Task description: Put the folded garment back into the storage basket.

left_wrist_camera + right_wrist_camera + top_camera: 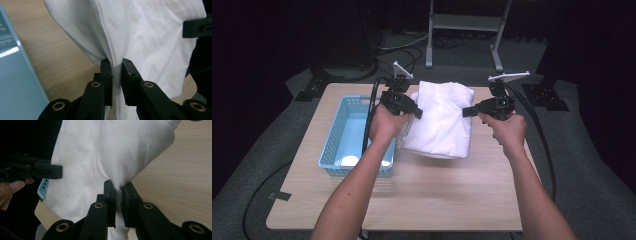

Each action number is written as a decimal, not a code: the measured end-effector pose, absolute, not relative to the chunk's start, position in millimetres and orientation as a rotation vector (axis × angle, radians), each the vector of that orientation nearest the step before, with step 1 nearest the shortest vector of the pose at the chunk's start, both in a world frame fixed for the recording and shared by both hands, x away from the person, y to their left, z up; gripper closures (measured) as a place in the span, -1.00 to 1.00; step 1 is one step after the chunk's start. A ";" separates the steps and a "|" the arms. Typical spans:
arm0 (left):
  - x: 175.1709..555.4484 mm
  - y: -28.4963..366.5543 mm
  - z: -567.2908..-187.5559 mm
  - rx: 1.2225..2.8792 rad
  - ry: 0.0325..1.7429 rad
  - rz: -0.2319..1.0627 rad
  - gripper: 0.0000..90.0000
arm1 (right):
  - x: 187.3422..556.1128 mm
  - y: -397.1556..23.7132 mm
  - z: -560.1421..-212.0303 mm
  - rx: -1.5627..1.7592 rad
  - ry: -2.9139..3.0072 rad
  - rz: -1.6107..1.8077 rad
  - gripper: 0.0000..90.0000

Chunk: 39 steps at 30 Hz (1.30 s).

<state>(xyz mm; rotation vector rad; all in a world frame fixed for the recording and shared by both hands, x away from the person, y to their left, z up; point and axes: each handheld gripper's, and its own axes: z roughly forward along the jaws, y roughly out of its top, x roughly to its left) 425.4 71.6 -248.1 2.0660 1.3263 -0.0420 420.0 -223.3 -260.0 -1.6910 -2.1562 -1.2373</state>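
Black jaws of the left gripper stood nearly together in the left gripper view, pinched on a fold of the white cloth, whose fabric ran down between the two pads. Likewise, in the right gripper view, the right gripper had its jaws clamped on a bunched edge of the same cloth. From the high view the white cloth hung folded between the two grippers, held from either side, over the middle of the table towards its far edge; whether its lower edge touched the wood could not be told. On that view the left gripper gripped the cloth's left edge and the right gripper its right edge, each in one of the person's hands, the forearms coming in from the bottom. Just beside the cloth, on its left, a light blue basket with perforated walls sat on the table, something white lying in its near end. A black cable trailed from the right gripper off the table's right side. Beyond the table stood a grey metal stand on a dark floor.
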 end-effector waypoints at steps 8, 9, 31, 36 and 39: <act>422.9 87.2 -243.4 2.061 1.334 -0.034 0.80 | 418.9 -208.0 -255.4 -1.658 -2.146 -1.260 0.86; 422.6 89.4 -242.6 2.064 1.334 -0.033 0.80 | 418.7 -206.3 -254.5 -1.652 -2.147 -1.261 0.86; 419.8 144.1 -239.5 2.025 1.388 -0.026 0.80 | 430.3 -151.0 -244.3 -1.576 -2.195 -1.233 0.86; 419.9 157.1 -239.2 2.012 1.400 -0.025 0.80 | 434.5 -139.0 -242.4 -1.559 -2.200 -1.230 0.86; 420.0 164.7 -238.6 2.005 1.409 -0.019 0.80 | 436.7 -132.4 -241.3 -1.547 -2.203 -1.232 0.86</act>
